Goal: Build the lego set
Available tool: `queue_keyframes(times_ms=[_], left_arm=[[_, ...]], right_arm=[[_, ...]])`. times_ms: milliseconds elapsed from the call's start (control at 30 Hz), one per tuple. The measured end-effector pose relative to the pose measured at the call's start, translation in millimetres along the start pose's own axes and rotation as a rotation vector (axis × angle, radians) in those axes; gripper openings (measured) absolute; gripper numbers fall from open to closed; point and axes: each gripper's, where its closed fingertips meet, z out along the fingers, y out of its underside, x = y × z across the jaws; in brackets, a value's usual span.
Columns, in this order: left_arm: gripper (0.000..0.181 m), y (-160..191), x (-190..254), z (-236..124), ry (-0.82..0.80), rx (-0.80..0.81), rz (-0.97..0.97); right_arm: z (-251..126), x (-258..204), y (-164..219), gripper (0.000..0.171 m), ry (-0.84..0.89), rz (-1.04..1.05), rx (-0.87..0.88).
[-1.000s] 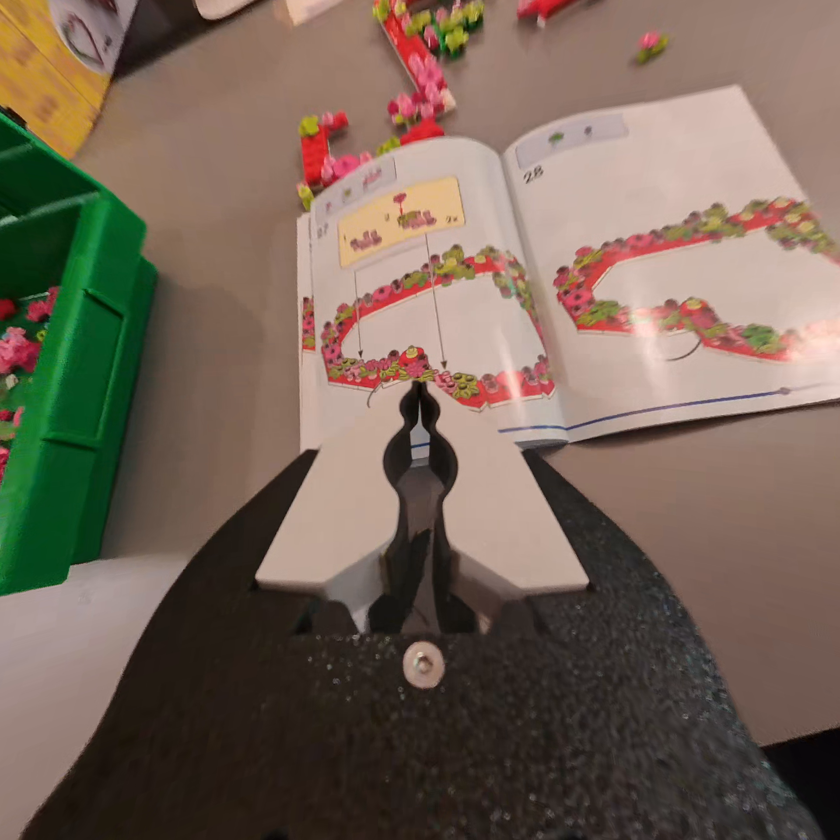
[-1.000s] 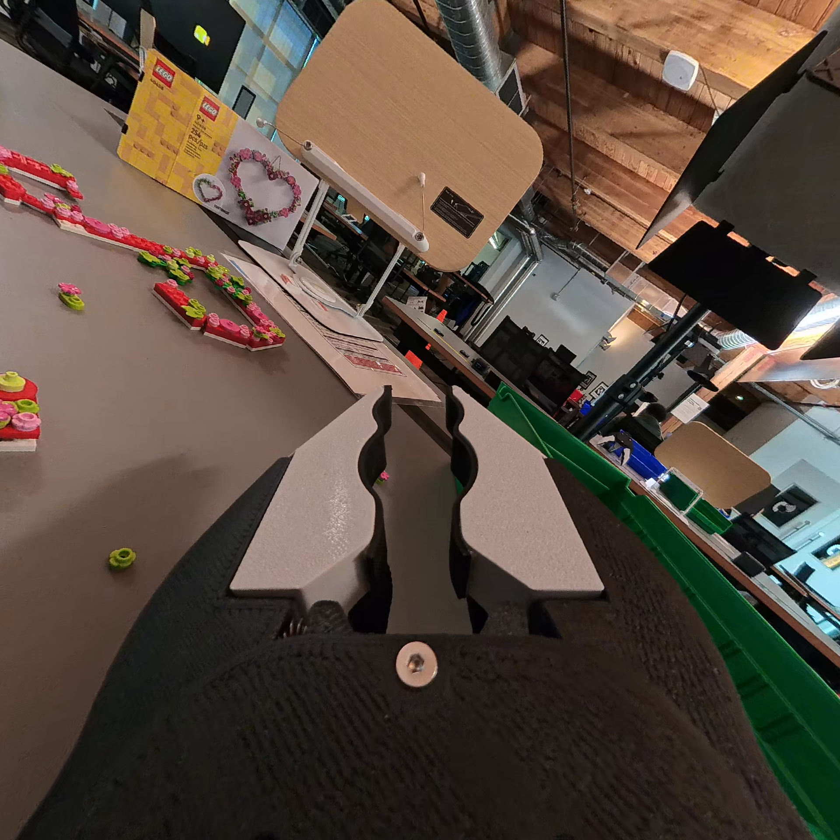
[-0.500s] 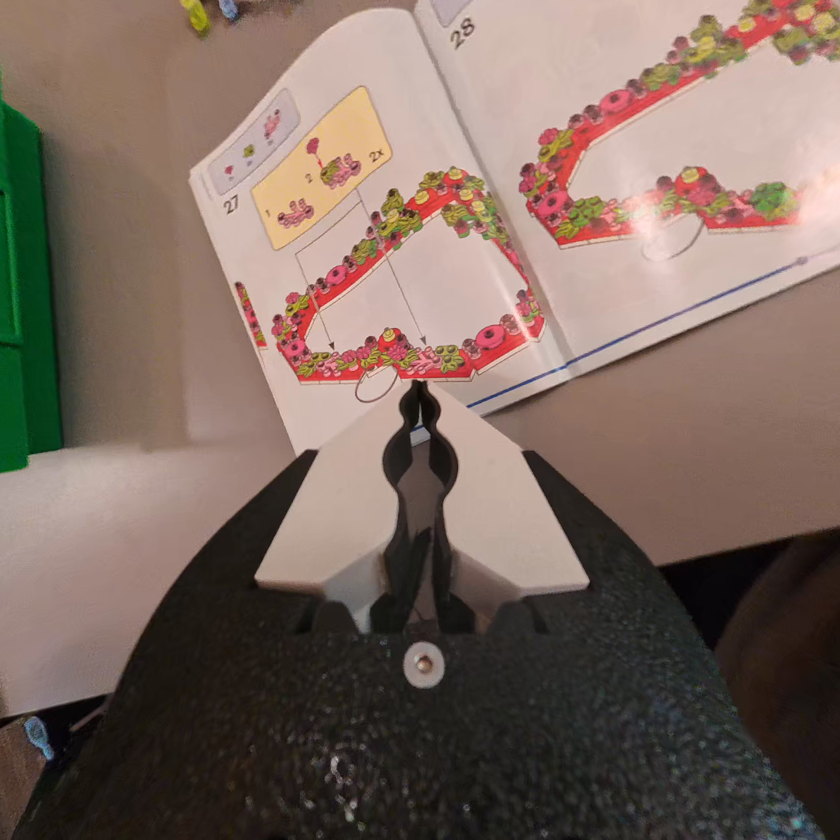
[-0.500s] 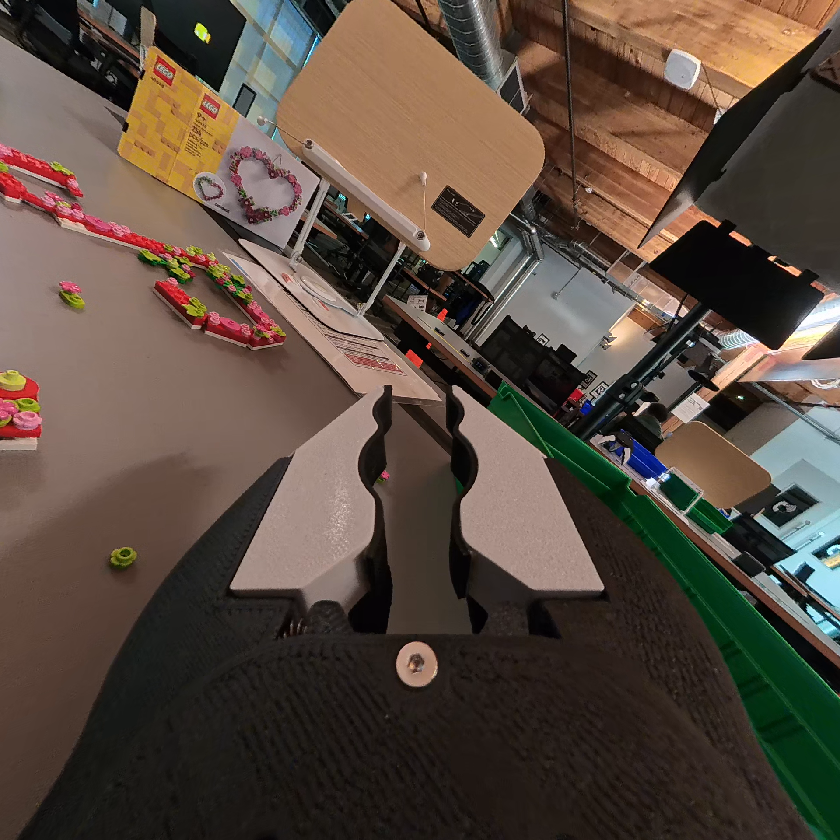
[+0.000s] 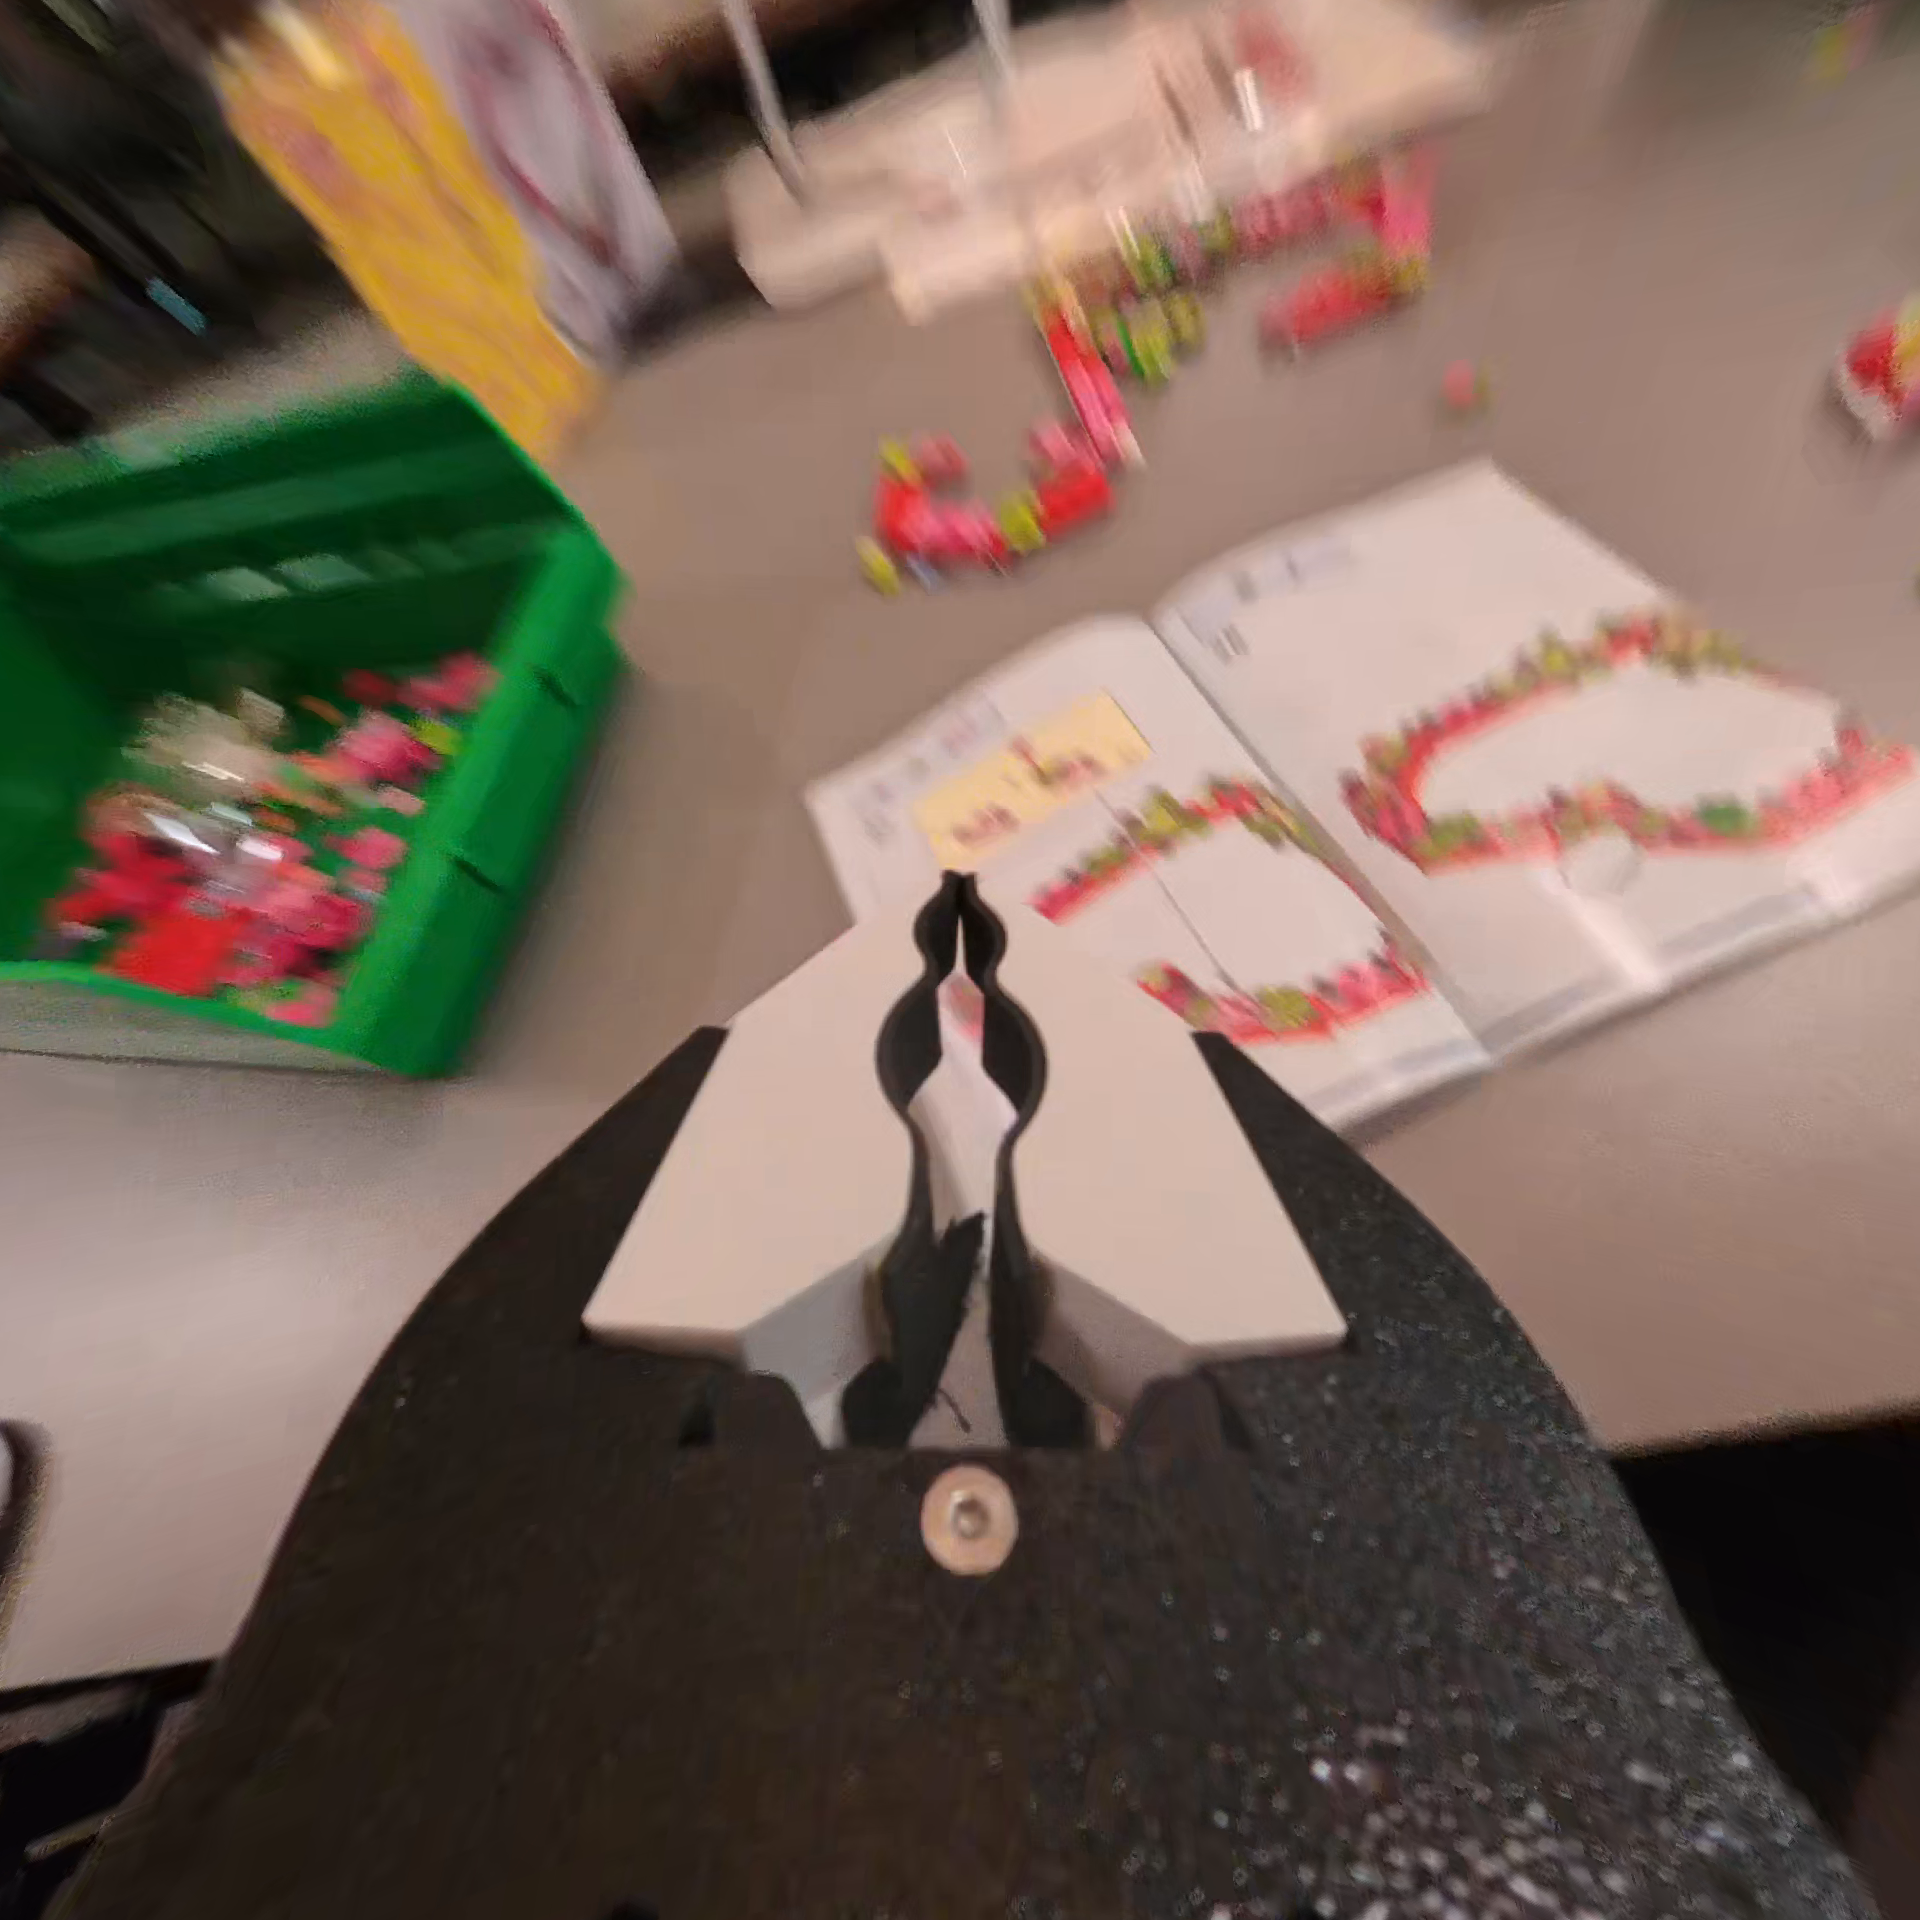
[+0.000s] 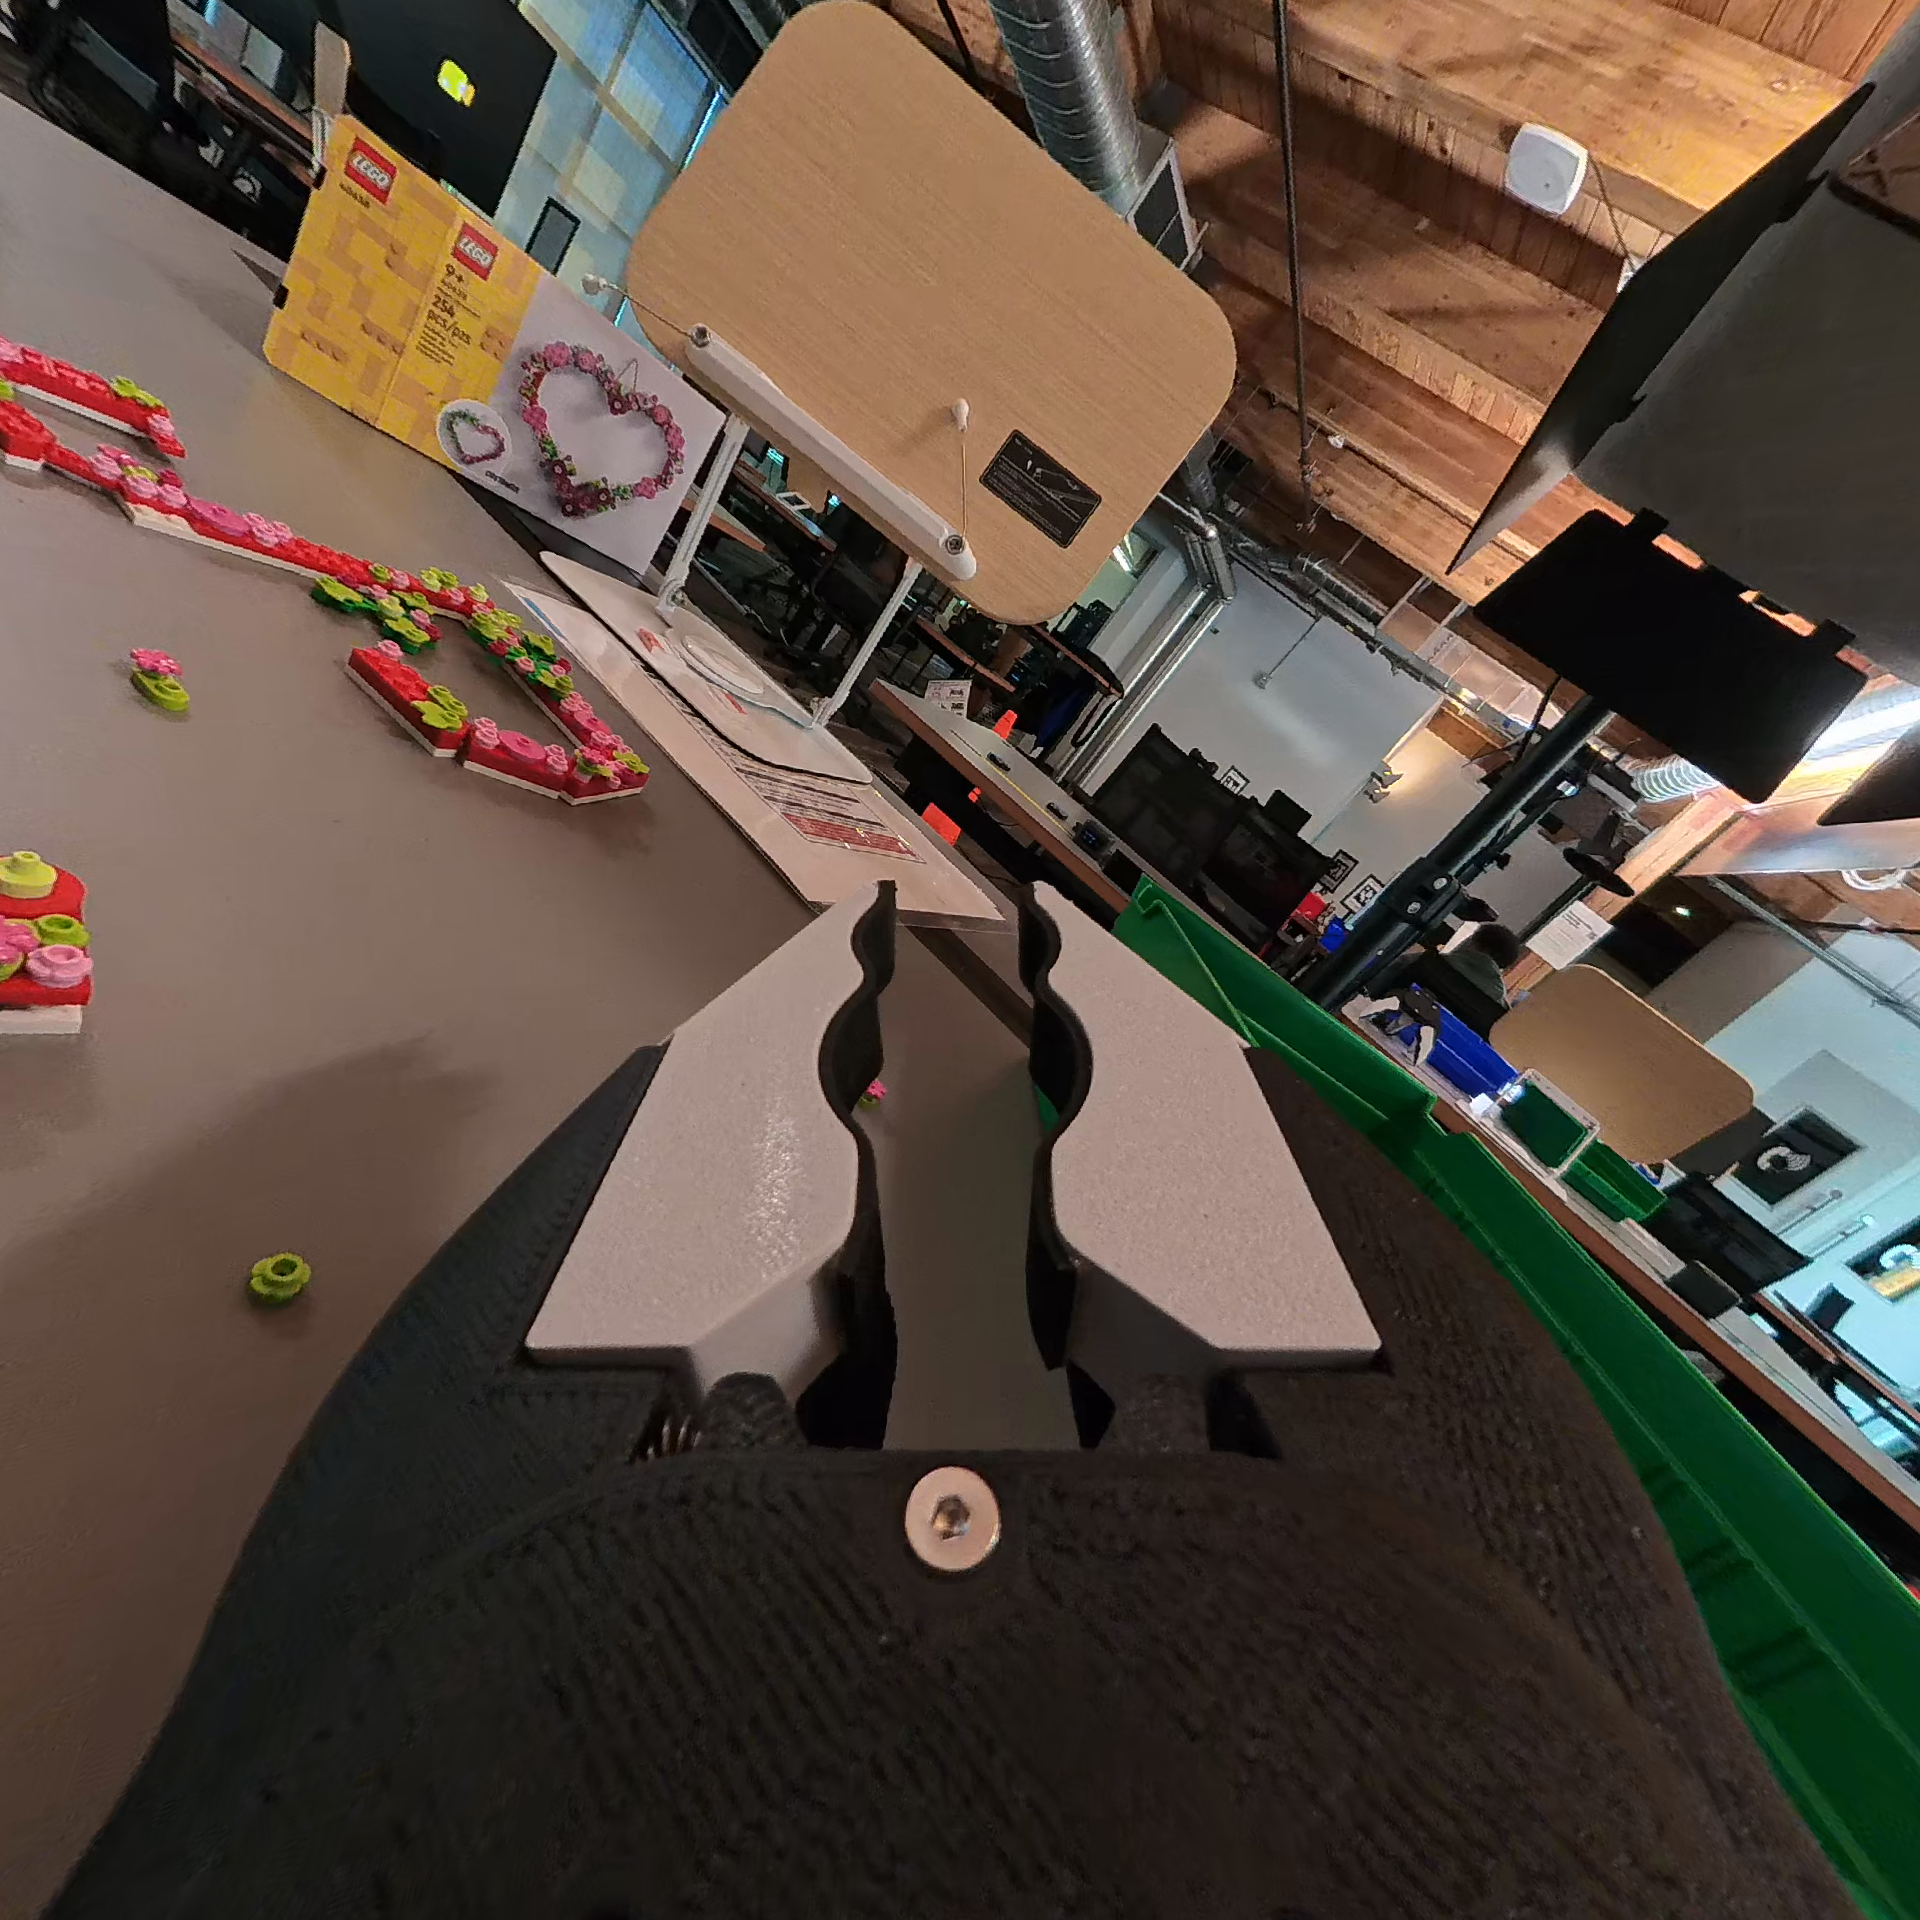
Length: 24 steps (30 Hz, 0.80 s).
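Over the grey table (image 6: 312,935) — left tongs (image 5: 961,883) pinched together empty, right tongs (image 6: 956,914) parted.

Glossy paper booklet (image 5: 1351,831), smooth green plastic bin (image 5: 499,831), matt grey table (image 6: 312,935), wooden board (image 6: 935,260).

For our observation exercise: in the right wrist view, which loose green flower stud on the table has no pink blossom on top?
The lime-green stud lying alone near the tongs. The farther one carries a pink blossom.

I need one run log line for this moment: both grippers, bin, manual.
left gripper: shut, empty | right gripper: open, empty | green bin: loose pieces inside | manual: open on table
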Motion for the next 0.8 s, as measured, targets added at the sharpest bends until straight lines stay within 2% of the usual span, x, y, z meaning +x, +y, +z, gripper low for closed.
queue_keyframes(times_ms=[33,100,200,433,500,700,800], left_arm=[[0.0,-14,-14,-8,-0.051,0.105,-0.008],[0.0,-35,-40,-25,-0.145,0.294,-0.018],[0.0,-45,-63,-37,-0.234,0.467,-0.027],[0.0,-28,-87,3,-0.273,0.484,0.006],[0.024,-28,-93,12,-0.3,0.503,0.05],[0.058,-37,-102,26,-0.28,0.646,0.042],[0.087,-44,-113,24,-0.274,0.717,-0.028]], right_arm=[[0,0,0,0.022,0.001,0.0,0.0],[0,0,0,0.022,0.001,-0.004,0.001],[0,-1,0,0.022,0.0,-0.011,0.0],[-6,1,-6,0.027,0.043,-0.068,0.017],[-8,4,-8,0.031,0.075,-0.078,0.017],[-9,3,-21,0.045,0.159,-0.111,0.023],[-9,5,-34,0.08,0.253,-0.121,0.053]])
